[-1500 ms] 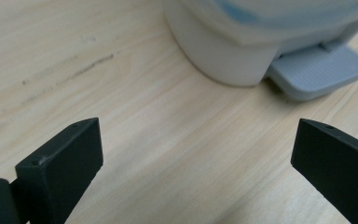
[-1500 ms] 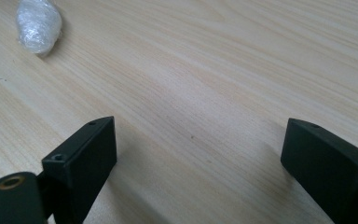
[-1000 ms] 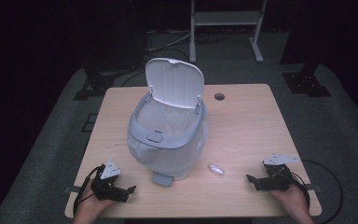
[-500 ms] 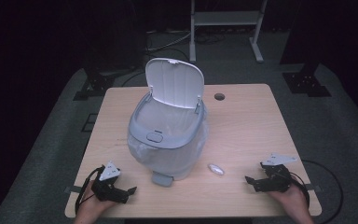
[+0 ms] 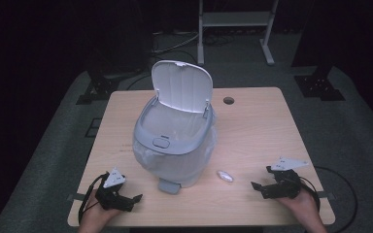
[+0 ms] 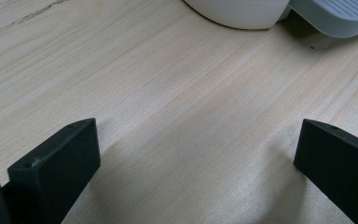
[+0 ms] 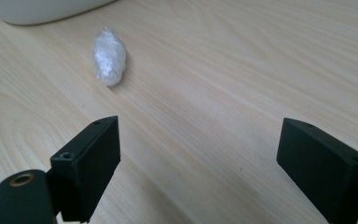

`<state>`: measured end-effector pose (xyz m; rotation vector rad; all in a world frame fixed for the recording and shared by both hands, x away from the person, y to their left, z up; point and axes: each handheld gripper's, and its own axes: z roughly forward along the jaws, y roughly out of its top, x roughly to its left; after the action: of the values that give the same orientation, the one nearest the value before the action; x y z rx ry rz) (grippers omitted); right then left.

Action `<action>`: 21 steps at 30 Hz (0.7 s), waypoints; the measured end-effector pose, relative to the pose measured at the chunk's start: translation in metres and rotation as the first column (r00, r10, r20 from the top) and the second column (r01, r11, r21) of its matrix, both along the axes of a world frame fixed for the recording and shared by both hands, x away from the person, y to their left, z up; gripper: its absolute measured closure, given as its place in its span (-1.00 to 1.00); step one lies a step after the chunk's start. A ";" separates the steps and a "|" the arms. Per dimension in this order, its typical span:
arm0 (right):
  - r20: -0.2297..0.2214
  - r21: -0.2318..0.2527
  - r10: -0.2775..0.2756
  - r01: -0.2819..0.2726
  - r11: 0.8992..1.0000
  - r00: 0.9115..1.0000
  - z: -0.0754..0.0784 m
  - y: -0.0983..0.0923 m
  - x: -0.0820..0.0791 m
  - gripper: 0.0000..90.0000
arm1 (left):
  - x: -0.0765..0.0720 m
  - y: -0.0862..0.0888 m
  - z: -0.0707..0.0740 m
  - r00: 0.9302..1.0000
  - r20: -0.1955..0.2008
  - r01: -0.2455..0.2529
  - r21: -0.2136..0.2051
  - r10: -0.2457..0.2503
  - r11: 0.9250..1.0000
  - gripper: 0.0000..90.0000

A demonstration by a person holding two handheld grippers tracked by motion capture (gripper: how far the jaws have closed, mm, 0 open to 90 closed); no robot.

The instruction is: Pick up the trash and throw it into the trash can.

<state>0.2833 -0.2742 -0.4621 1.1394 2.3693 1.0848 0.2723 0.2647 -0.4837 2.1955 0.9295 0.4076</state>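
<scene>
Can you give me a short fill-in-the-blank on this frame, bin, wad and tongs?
1. The lid of the pedal bin stands ____.
2. The crumpled plastic wad lies on the table between the bin and the ____ tongs.
3. The jaws of the right tongs are ____, with nothing between them.
4. The left tongs rest near the bin's ____.

Missing words: open; right; open; pedal
</scene>
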 end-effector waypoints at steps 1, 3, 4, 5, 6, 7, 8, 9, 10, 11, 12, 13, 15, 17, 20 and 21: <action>0.003 0.001 0.002 -0.002 1.000 1.000 0.002 0.001 0.000 -0.72 | 0.000 0.000 0.000 1.000 0.000 0.000 0.000 0.000 1.000 -1.00; 0.008 0.005 0.008 -0.008 1.000 1.000 0.004 0.003 0.001 -0.72 | 0.000 0.000 0.000 1.000 0.000 0.000 0.000 0.000 1.000 -1.00; 0.010 0.011 0.009 -0.009 1.000 1.000 0.005 0.004 0.001 -0.72 | 0.000 0.000 0.000 1.000 0.000 0.000 0.000 0.000 1.000 -1.00; 0.009 0.012 0.015 -0.015 1.000 1.000 0.005 0.005 0.002 -0.72 | 0.000 0.000 0.000 1.000 0.000 0.000 0.000 0.000 1.000 -1.00; 0.009 0.014 0.016 -0.017 1.000 1.000 0.006 0.006 0.002 -0.72 | 0.000 0.000 0.000 1.000 0.000 0.001 0.001 -0.001 1.000 -1.00; 0.005 0.020 0.019 -0.019 1.000 1.000 0.006 0.007 0.003 -0.72 | 0.000 0.000 0.000 1.000 0.000 0.001 0.000 -0.001 1.000 -1.00; 0.006 0.026 0.025 -0.025 0.999 1.000 0.007 0.007 0.003 -0.72 | 0.000 0.000 0.000 1.000 0.000 0.000 0.000 0.000 1.000 -1.00; 0.003 0.034 0.025 -0.025 0.999 1.000 0.008 0.008 0.004 -0.72 | 0.000 0.000 0.000 1.000 0.000 0.000 0.000 0.000 1.000 -1.00; 0.007 0.036 0.029 -0.029 0.999 1.000 0.009 0.010 0.004 -0.72 | 0.000 0.000 0.000 1.000 0.000 0.000 0.000 0.000 1.000 -1.00; 0.007 0.037 0.034 -0.035 0.999 0.999 0.010 0.011 0.005 -0.72 | 0.000 0.000 0.000 1.000 0.000 0.001 0.000 -0.001 1.000 -1.00; 0.007 0.040 0.036 -0.036 0.999 0.999 0.011 0.013 0.005 -0.72 | 0.000 0.000 0.000 1.000 0.000 0.000 0.000 0.000 1.000 -1.00; 0.009 0.041 0.041 -0.041 0.998 0.999 0.011 0.014 0.005 -0.72 | 0.000 0.000 0.000 1.000 0.000 0.000 0.000 0.000 1.000 -1.00; 0.011 0.045 0.049 -0.049 0.998 0.999 0.013 0.017 0.006 -0.72 | 0.000 0.000 0.000 1.000 0.000 0.000 0.000 0.000 1.000 -1.00; 0.012 0.046 0.057 -0.058 0.997 0.998 0.014 0.021 0.007 -0.72 | 0.000 0.000 0.000 1.000 0.000 0.001 0.001 -0.001 1.000 -1.00; 0.013 0.047 0.065 -0.066 0.997 0.998 0.015 0.026 0.008 -0.72 | 0.000 0.000 0.000 1.000 0.000 0.001 0.000 -0.001 1.000 -1.00; 0.018 0.046 0.070 -0.070 0.996 0.997 0.015 0.028 0.009 -0.72 | 0.000 0.000 0.000 1.000 0.000 0.000 0.000 0.000 1.000 -1.00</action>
<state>0.2924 -0.2462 -0.4470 1.0659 2.3996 1.1737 0.2723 0.2648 -0.4837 2.1958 0.9290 0.4074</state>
